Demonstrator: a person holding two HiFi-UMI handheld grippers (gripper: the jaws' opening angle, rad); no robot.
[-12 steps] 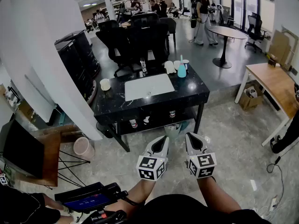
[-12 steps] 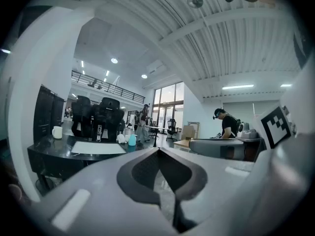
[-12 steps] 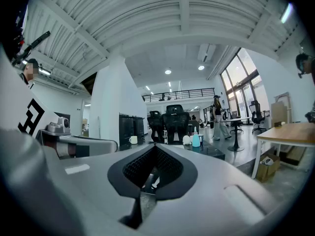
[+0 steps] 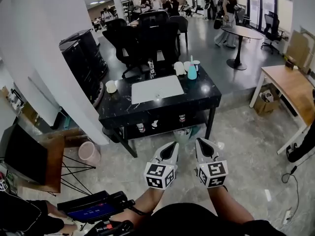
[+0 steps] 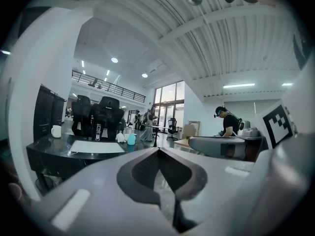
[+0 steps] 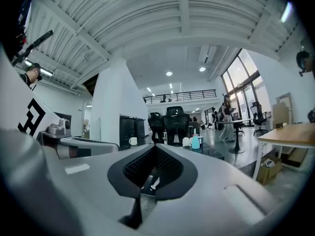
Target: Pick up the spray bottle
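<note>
Both the left gripper (image 4: 171,145) and right gripper (image 4: 201,142) are pinched closed on nothing, side by side, well short of the black table (image 4: 197,96). The teal spray bottle (image 4: 192,73) stands at the table's far right corner, beside a white cup (image 4: 196,64).

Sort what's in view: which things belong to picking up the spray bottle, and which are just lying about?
Job: spray bottle on the black table; left tool, right tool, both shut, empty.
Lying about: white mug, white mat, pink basket.
</note>
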